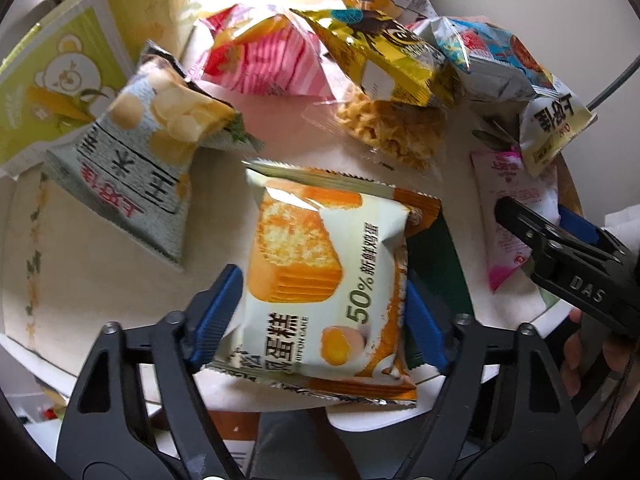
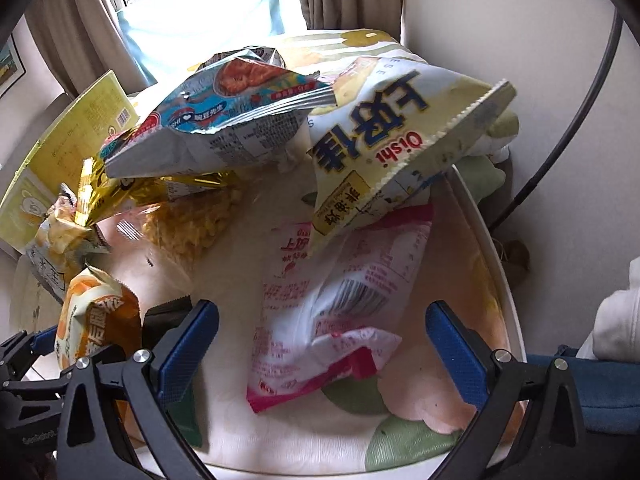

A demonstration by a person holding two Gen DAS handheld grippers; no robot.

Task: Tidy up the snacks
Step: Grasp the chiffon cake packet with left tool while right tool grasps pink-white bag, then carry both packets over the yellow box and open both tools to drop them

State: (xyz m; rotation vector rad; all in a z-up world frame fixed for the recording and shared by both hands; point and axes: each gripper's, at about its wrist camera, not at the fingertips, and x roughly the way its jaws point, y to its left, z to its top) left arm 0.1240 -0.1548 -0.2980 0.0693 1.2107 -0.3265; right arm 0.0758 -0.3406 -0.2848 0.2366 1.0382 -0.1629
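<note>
a: left wrist view first. the left gripper (image 1: 320,308) is clenched on the cake pack (image 1: 320,272), blue pads pressing its two sides, with the pack at the near middle of the table (image 1: 280,128). the rest of the snacks lie further off: a chips bag (image 1: 148,152) far left, a pink bag (image 1: 264,64) and a gold bag (image 1: 384,60) at the far side.

b: so what might go wrong?

a: the pack is puffed with air and slick — i'd guess it could squirt out of the pads if lifted fast, or the cake inside gets crushed if the squeeze tightens. a dark green packet (image 1: 436,264) sits just behind it and could get dragged along.

b: and the right wrist view?

a: the right gripper (image 2: 320,344) is released, its fingers spread wide either side of a pink-and-white bag (image 2: 332,300), not touching it. a yellow oishi bag (image 2: 392,152) leans on the far end of that bag, and a blue bag (image 2: 224,120) is propped up left of it.

b: risk there?

a: pulling the pink-and-white bag may tip the oishi bag off the right edge — the rim is near. the two grippers are also close together and could knock.
</note>
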